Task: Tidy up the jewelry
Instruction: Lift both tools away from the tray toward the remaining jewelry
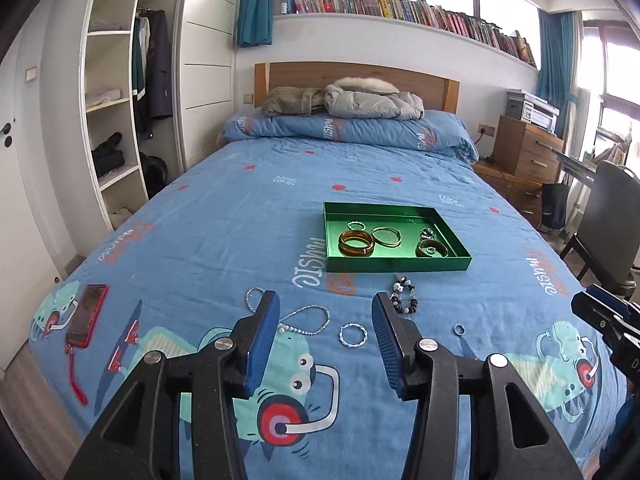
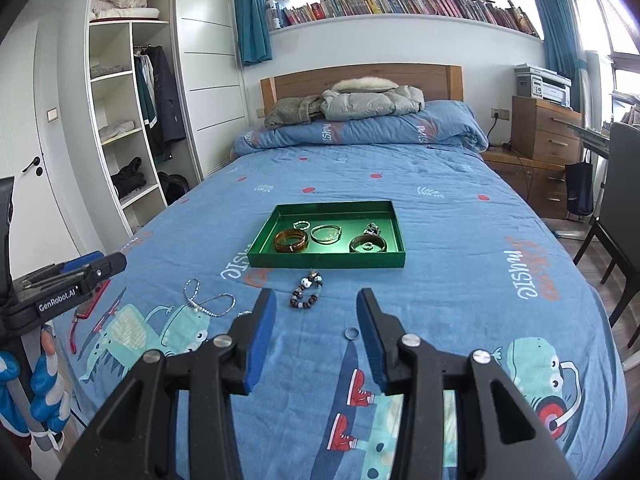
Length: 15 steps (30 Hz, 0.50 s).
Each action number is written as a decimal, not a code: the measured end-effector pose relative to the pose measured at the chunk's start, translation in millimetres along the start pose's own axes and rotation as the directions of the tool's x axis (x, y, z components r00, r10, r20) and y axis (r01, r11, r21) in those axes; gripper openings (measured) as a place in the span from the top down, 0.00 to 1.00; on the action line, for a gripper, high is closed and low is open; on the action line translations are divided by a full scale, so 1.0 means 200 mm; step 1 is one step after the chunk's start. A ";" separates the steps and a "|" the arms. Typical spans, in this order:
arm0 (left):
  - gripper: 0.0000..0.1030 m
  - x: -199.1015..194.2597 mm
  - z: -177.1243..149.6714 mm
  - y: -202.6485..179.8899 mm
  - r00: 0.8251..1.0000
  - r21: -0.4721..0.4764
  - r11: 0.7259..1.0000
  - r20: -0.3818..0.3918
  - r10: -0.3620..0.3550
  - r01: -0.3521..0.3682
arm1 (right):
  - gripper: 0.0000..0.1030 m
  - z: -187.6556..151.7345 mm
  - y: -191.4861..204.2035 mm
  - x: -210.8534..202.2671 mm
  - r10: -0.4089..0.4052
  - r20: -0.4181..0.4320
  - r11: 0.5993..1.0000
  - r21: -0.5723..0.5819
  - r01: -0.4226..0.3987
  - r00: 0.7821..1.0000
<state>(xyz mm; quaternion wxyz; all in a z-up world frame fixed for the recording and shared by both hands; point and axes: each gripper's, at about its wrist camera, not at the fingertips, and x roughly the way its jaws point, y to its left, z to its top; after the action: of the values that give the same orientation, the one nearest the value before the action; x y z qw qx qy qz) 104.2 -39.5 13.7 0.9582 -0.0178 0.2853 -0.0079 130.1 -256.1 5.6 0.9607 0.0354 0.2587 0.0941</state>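
Observation:
A green tray (image 1: 396, 266) (image 2: 324, 261) lies on the blue bedspread and holds several bangles and rings. On the cover in front of it lie a dark beaded bracelet (image 1: 405, 299) (image 2: 306, 293), a silver bead necklace (image 1: 296, 322) (image 2: 208, 300), a twisted silver bangle (image 1: 353, 335) and a small ring (image 1: 459, 330) (image 2: 351, 333). My left gripper (image 1: 325, 312) is open and empty above the twisted bangle. My right gripper (image 2: 316, 308) is open and empty, the small ring near its right finger.
A red phone (image 1: 87, 315) lies on the bed's left side. Jackets (image 1: 348, 100) lie on the folded duvet at the headboard. A wardrobe stands left, a wooden drawer unit (image 2: 548, 132) with a printer and a dark chair (image 1: 608, 228) right.

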 end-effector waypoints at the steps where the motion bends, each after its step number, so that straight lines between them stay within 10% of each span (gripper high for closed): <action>1: 0.54 -0.03 -0.02 0.00 1.000 0.002 1.000 0.007 0.003 -0.003 | 0.61 0.00 0.00 -0.03 -0.003 0.008 1.000 0.000 0.003 1.000; 15: 0.47 -0.27 -0.15 -0.07 0.998 0.053 0.998 0.061 0.013 -0.016 | 0.58 -0.09 0.05 -0.22 -0.019 0.029 1.000 0.010 0.018 0.999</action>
<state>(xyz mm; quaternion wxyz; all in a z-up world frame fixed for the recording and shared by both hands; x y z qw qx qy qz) 42.1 -52.2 18.2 0.9666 0.0096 0.2559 -0.0081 82.6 -254.1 12.8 0.9650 0.0392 0.2457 0.0834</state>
